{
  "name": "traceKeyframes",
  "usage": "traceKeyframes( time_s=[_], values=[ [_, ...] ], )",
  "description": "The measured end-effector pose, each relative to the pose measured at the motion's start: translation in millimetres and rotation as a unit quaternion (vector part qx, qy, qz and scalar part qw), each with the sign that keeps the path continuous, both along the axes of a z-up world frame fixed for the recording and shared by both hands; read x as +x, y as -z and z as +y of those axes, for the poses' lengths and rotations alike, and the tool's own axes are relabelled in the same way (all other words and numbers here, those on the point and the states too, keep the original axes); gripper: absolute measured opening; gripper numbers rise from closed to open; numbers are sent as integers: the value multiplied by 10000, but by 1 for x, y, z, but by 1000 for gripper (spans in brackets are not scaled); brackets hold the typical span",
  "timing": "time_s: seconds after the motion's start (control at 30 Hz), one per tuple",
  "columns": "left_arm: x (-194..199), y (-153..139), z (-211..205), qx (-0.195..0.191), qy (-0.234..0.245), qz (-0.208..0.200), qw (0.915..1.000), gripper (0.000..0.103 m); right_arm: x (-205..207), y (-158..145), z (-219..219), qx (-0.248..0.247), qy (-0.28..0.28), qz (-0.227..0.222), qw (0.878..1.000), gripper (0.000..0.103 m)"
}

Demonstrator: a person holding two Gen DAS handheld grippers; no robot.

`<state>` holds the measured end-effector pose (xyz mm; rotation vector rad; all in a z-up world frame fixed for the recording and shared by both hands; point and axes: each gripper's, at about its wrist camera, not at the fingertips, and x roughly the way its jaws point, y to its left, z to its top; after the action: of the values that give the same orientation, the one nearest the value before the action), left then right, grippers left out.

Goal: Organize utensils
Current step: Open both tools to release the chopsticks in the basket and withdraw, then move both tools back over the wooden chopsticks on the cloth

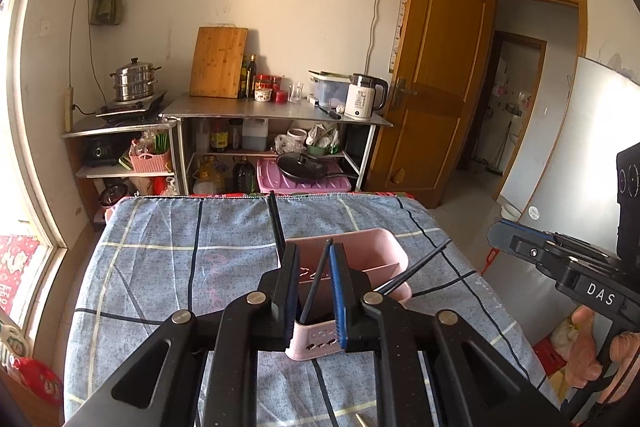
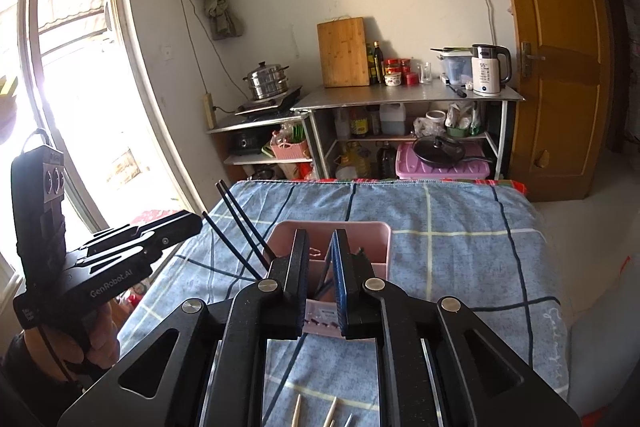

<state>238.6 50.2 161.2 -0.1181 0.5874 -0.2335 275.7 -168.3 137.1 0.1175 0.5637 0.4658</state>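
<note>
A pink utensil holder (image 1: 372, 247) stands on the blue checked tablecloth (image 1: 180, 267). My left gripper (image 1: 314, 253) hangs just over the holder's near end, jaws a little apart. A black chopstick (image 1: 314, 291) stands loose in the gap and leans on the blue pad. Two more black chopsticks (image 1: 276, 223) lean out of the holder. My right gripper (image 2: 320, 247) is over the same holder (image 2: 360, 231), slightly open, nothing pinched. Black chopsticks (image 2: 240, 223) rise to its left. Each gripper shows in the other's view: right gripper (image 1: 496, 233), left gripper (image 2: 196, 223).
Wooden chopstick tips (image 2: 298, 409) and a metal tip lie on the cloth at the near edge. Beyond the table's far edge stands a steel shelf unit (image 1: 280, 113) with a kettle, cutting board and pots. A window is on the left, a wooden door (image 1: 436, 75) on the right.
</note>
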Motion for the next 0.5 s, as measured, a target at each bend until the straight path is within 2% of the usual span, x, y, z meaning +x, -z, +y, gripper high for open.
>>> traceKeyframes(
  time_s=[0.2,0.5],
  values=[
    [-36,0,1,-149,7,-78,9999,14,-26,1,-16,68,110,-44,9999,12],
    [-76,39,-9,-206,131,327,9992,14,-58,32,-29,58,176,310,9993,12]
  ],
)
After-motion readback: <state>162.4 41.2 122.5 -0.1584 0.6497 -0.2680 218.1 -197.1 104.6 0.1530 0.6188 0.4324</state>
